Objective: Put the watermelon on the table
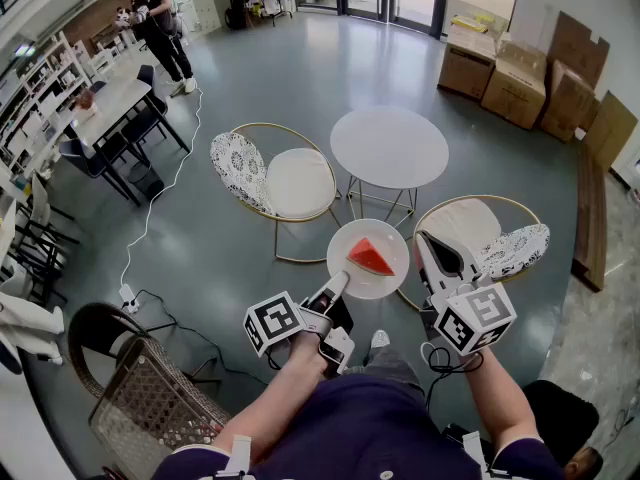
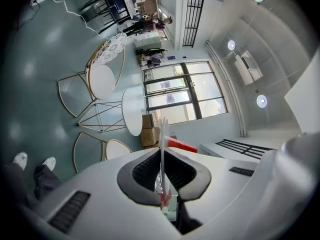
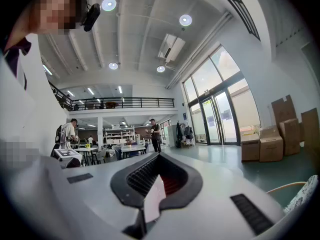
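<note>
Grey hall floor, round worktop (image 1: 390, 146) ahead. Left gripper (image 1: 338, 283) fingers clenched on plate (image 1: 378, 286) rim, watermelon (image 1: 370, 257) on it, held level. Right gripper (image 1: 429, 244) fingers closed together, level beside plate.

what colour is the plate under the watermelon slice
White, a plain round plate under the red watermelon slice; clearest in the head view.

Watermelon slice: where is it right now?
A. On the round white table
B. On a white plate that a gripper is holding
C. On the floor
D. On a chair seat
B: the watermelon slice lies on the white plate, and the left gripper pinches the plate's rim, short of the round table.
</note>
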Action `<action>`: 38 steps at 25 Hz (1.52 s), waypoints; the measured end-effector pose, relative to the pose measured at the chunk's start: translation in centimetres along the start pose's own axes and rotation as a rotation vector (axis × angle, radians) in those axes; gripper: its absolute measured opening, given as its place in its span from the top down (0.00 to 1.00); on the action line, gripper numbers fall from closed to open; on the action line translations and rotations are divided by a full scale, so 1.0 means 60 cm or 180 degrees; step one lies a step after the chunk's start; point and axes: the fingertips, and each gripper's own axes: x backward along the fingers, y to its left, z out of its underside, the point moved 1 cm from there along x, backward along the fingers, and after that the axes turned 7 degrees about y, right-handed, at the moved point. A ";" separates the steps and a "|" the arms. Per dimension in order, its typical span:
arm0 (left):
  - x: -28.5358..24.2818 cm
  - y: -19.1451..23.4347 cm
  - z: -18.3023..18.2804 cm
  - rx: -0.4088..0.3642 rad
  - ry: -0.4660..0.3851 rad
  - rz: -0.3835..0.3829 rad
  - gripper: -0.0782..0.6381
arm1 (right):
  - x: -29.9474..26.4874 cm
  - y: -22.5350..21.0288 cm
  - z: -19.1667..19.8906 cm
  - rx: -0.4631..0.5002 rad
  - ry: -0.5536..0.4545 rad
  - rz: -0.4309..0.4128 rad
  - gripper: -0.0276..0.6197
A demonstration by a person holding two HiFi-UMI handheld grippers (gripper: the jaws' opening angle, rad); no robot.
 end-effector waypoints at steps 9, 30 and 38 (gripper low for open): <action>-0.002 0.004 0.002 0.0013 0.0004 -0.0002 0.87 | -0.002 0.001 0.004 -0.0089 -0.0037 -0.0075 0.95; -0.111 0.005 -0.025 0.0090 0.0044 -0.0045 0.87 | -0.057 -0.108 -0.001 -0.0090 0.0076 -0.0132 0.95; -0.200 0.006 -0.050 0.0148 0.0024 -0.0017 0.87 | -0.103 -0.192 -0.005 -0.0085 0.0147 -0.0171 0.95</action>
